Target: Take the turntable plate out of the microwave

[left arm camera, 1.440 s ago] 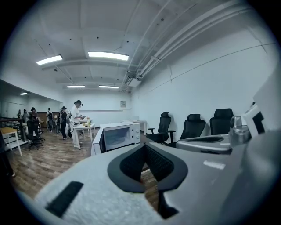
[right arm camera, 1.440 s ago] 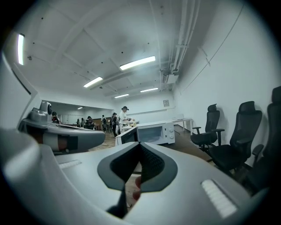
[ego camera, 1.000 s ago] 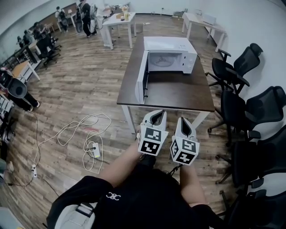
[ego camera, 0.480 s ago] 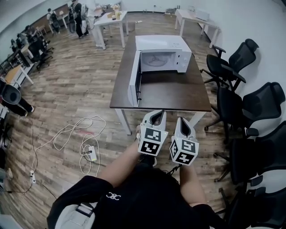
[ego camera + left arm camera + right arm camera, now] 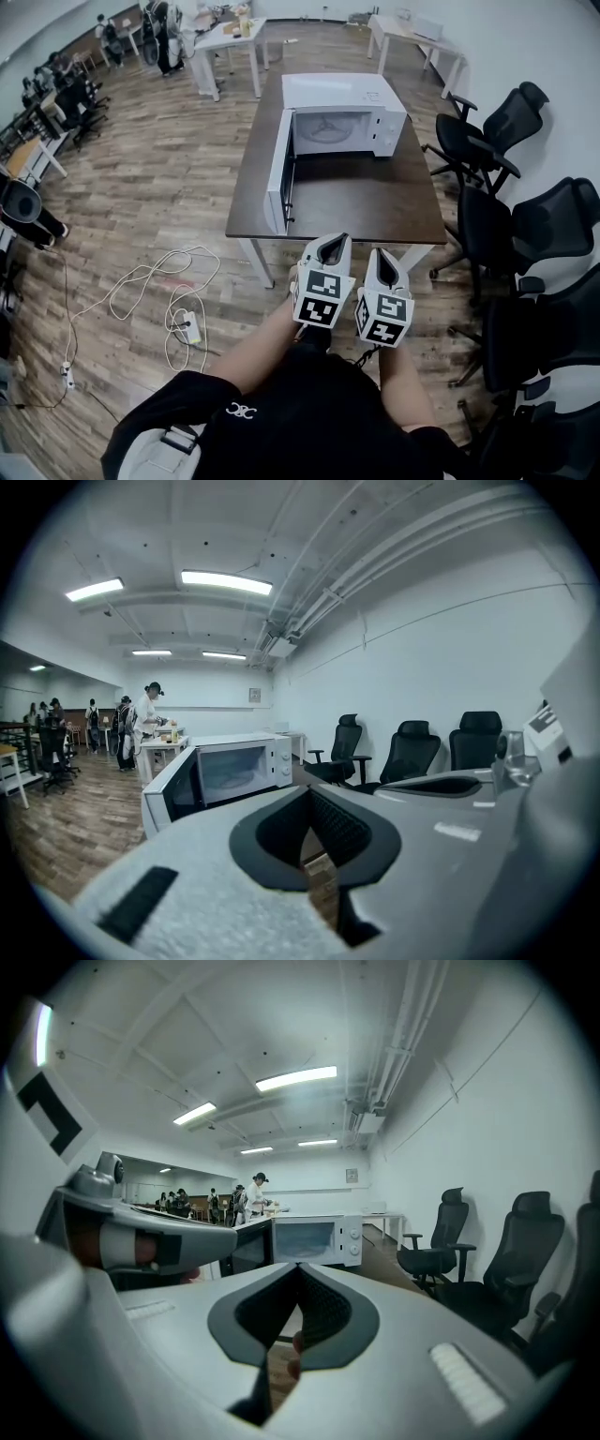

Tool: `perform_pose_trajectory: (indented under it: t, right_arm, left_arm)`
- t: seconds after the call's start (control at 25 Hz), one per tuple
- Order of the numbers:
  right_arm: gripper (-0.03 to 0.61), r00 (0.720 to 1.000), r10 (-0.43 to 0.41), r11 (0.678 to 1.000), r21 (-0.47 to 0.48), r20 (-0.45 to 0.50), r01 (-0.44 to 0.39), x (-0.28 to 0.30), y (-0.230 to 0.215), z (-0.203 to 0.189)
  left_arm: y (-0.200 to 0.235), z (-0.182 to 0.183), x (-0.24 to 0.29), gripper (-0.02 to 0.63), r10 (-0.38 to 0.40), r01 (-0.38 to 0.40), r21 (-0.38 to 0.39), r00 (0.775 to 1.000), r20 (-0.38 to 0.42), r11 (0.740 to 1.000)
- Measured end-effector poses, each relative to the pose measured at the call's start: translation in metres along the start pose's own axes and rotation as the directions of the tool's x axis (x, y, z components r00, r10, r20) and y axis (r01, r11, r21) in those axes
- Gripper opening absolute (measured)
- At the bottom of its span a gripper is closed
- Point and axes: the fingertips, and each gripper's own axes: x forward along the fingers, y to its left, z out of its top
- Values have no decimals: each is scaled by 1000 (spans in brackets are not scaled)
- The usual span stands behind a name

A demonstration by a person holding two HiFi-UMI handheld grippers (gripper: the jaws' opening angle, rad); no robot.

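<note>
Left tool (image 5: 332, 242), right tool (image 5: 382, 255) nearer table (image 5: 370, 199); both closed.

way in: microwave (image 5: 342, 94) mouth stood open toward the person | front: surface (image 5: 366, 202) before it was bare | left: open door (image 5: 277, 183) stuck out along the surface edge | right: black chairs (image 5: 487, 155) stood near | floor left: loose cables (image 5: 192, 323) lay

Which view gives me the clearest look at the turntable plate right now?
The head view: it looks down into the open microwave, where the turntable plate lies flat. The left gripper view shows it faintly; the right gripper view shows only a hazy cavity.
</note>
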Motion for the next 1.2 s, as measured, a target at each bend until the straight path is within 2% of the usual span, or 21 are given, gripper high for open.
perform_pose_trajectory:
  t: [0.28,0.8,1.2]
  right_arm:
    - [9,1000,-22,1000,-11,8,22,52,-18,23]
    - [9,1000,20,999,-37,-17,-21,161,-23,48]
    - [9,999,30,998,-60,-22,-31,238,-35,68]
  left_arm:
    - [20,20,51,8,-26,26,-1,1000,12,1000]
    - [95,39,129,8,31,-32,-44,999,-25,998]
    - [138,58,196,8,39,-39,-66,999,-5,997]
